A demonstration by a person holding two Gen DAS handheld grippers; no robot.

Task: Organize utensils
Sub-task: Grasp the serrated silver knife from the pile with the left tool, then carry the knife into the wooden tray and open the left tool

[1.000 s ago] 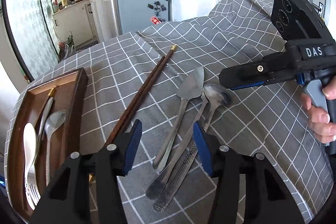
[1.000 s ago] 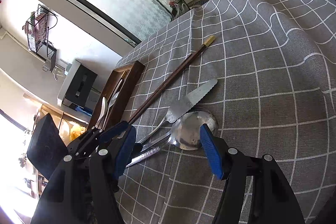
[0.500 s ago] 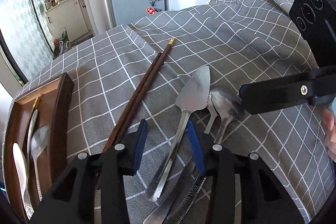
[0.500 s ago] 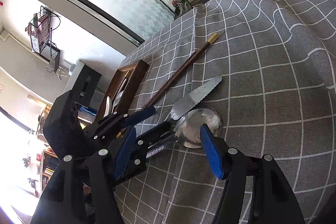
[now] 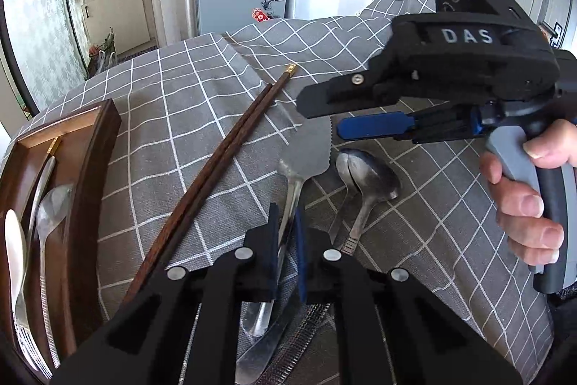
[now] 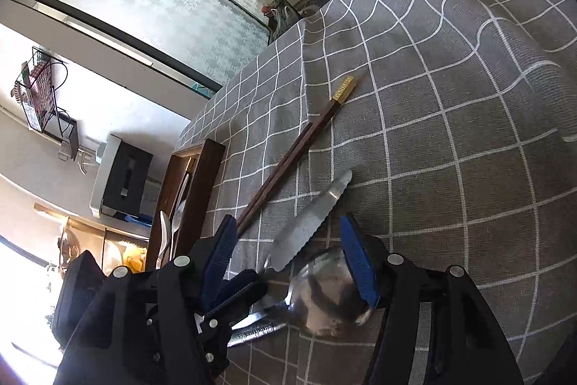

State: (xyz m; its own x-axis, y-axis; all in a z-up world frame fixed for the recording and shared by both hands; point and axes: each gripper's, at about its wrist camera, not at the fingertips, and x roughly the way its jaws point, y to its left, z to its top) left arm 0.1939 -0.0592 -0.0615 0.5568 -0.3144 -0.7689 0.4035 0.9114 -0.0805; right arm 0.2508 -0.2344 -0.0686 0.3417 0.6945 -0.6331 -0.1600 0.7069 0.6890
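Knife (image 5: pixel 294 190) handle clamped inside left gripper (image 5: pixel 286 222); right gripper (image 6: pixel 288 251) spread above.

Tablecloth (image 5: pixel 173 103): woven cloth, matt, grey with white grid lines, wrinkled in places. Knife (image 5: pixel 306 150): brushed metal, dull sheen, serrated edge. Spoon (image 5: pixel 368 175): polished metal, glossy, reflections seen in the bowl. Chopsticks (image 5: pixel 223 150): dark wood, smooth, with gold-coloured metallic caps. Tray (image 5: pixel 93 175): dark brown wood, smooth, semi-gloss. Left gripper (image 5: pixel 286 233) and right gripper (image 6: pixel 288 262): matt black plastic bodies, blue finger pads, bright metal screws.
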